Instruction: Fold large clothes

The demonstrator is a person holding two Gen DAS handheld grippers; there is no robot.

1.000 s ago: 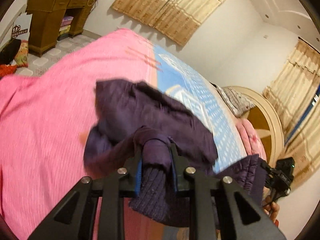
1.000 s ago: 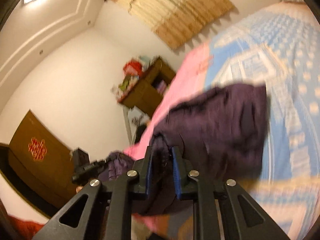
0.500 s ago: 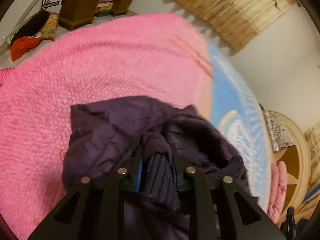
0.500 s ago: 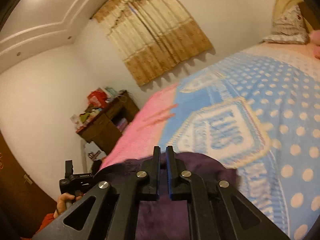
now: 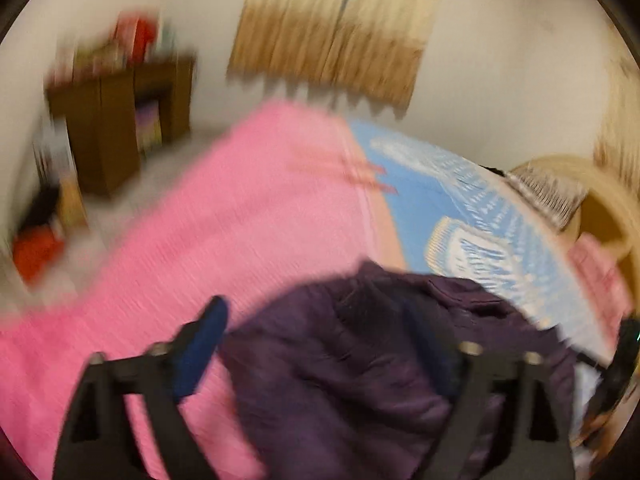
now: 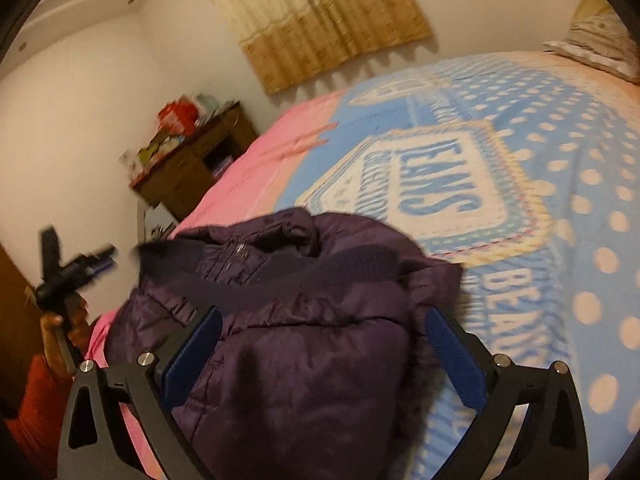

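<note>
A dark purple padded jacket (image 6: 304, 320) lies bunched on the bed where the pink cover meets the blue one; it also shows in the left wrist view (image 5: 380, 360). My right gripper (image 6: 320, 328) is open, its blue-padded fingers (image 6: 452, 356) spread either side of the jacket, holding nothing. My left gripper (image 5: 320, 328) is open too, its fingers wide apart just over the jacket's near edge; that view is motion-blurred. The other hand-held gripper (image 6: 68, 276) shows at the left of the right wrist view.
The bed has a pink cover (image 5: 224, 232) on the left and a blue dotted cover (image 6: 560, 208) on the right. A brown wooden desk (image 6: 188, 168) with clutter stands by the far wall. A pillow (image 6: 596, 40) and a rounded headboard (image 5: 600, 200) are at the right.
Both grippers have opened and let go of the jacket, which now lies on the bed. The left gripper has swung upward, blurring its view.
</note>
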